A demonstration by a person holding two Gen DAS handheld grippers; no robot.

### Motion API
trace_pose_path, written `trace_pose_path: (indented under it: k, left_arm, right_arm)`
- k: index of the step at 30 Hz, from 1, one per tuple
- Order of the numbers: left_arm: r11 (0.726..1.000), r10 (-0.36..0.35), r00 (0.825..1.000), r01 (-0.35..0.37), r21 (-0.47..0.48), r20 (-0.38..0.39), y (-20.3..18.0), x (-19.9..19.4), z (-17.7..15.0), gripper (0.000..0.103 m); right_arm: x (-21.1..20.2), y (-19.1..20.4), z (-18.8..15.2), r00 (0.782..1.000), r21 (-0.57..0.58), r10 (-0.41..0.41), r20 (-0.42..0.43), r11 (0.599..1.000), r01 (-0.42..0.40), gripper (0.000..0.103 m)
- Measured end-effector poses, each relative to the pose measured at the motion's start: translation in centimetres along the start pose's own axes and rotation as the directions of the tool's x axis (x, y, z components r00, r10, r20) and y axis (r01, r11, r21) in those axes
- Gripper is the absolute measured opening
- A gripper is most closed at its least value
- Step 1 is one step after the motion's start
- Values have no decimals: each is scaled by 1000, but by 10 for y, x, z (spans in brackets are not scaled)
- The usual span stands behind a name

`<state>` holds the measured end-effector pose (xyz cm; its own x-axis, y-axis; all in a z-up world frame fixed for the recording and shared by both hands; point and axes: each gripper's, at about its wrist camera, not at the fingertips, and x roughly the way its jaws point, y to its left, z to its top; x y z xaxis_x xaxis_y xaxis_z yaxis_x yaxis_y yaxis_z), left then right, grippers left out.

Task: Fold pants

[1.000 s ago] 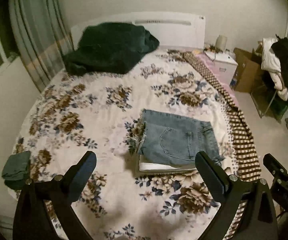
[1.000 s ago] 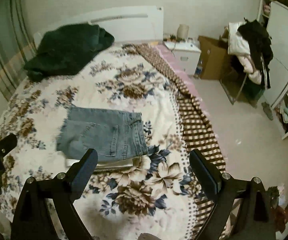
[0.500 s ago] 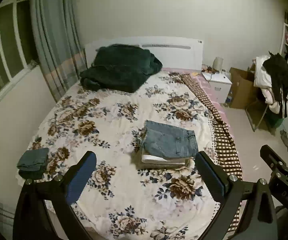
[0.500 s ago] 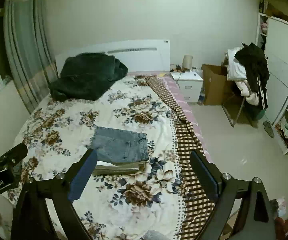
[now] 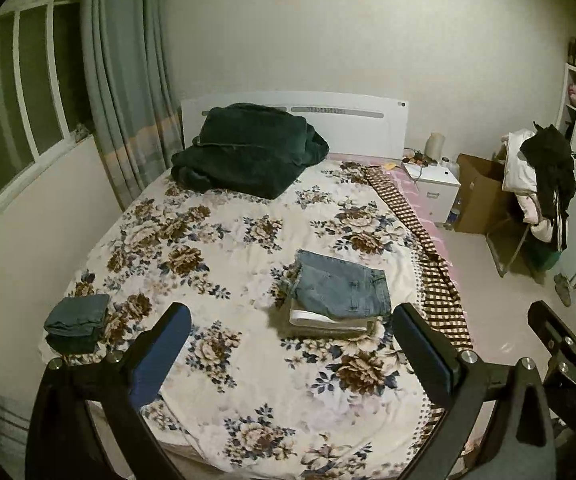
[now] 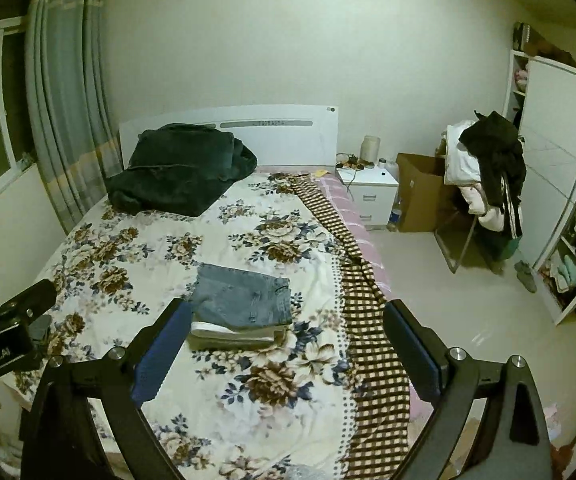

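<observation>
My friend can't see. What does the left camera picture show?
Folded jeans top a small stack of clothes on a flowery bed. The open left gripper hovers, holding nothing. A dark blanket lies by the headboard.

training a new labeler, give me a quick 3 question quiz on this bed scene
1. True or false: the folded blue jeans lie on top of a stack of other folded clothes.
2. Multiple choice: where is the dark green blanket? A) on the floor B) at the head of the bed, against the headboard C) over the chair
3. Fill in: the jaws of the left gripper and the right gripper are both ____ and hold nothing.

Key: 1 true; 2 B; 3 open
</observation>
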<state>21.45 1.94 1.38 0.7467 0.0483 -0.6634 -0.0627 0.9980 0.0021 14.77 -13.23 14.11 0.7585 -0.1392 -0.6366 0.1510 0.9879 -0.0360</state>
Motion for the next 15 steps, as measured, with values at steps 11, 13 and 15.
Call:
trace_pose_path:
  k: [11,13,15]
  left_arm:
    - [1000,-4,999,5,14,-38,21,-5,-9,103]
    - [1000,-8,999,9,16,-42,21,-6,-11,103]
    - [1000,-10,999,10,16,-46,20,-8,-12,103]
  right_arm:
    - [-13,27,-3,999,3,14,-29,1000,-14,99]
    - [-12,29,-4,999,-1,17,-31,1000,-17,98]
    - [-11,29,-4,999,-4,18,-32,1000,-18,99]
